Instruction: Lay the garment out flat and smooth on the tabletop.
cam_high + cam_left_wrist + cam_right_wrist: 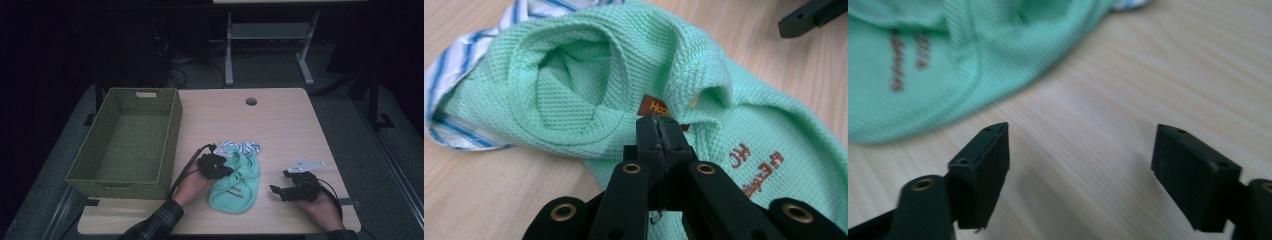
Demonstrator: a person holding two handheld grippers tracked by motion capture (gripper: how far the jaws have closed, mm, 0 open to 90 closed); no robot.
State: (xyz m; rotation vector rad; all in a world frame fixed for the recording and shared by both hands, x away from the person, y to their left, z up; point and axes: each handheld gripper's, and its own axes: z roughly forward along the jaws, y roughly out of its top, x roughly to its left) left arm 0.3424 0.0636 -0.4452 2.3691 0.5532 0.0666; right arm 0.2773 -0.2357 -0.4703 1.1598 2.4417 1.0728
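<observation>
Here, the left tongs (658, 131) pinch a fold of the mint-green garment (235, 182) at the counter's (280, 125) near centre, likely to lift it toward the wicker basket (127, 142) at left; the right tongs (1080, 172) wait spread open nearby.

Left gripper (658, 131) jaws pressed together at green garment (704, 100); we cannot tell if fabric caught between them. Orange label (659, 107) half hidden behind jaw tips, lettering cut short. Garment's brown print blurred in right gripper view, unreadable to us. Striped cloth (245, 147) mostly hidden under garment. Right gripper (1080, 165) jaw cut off by right edge. Forearms cut off at bottom of high view.
</observation>
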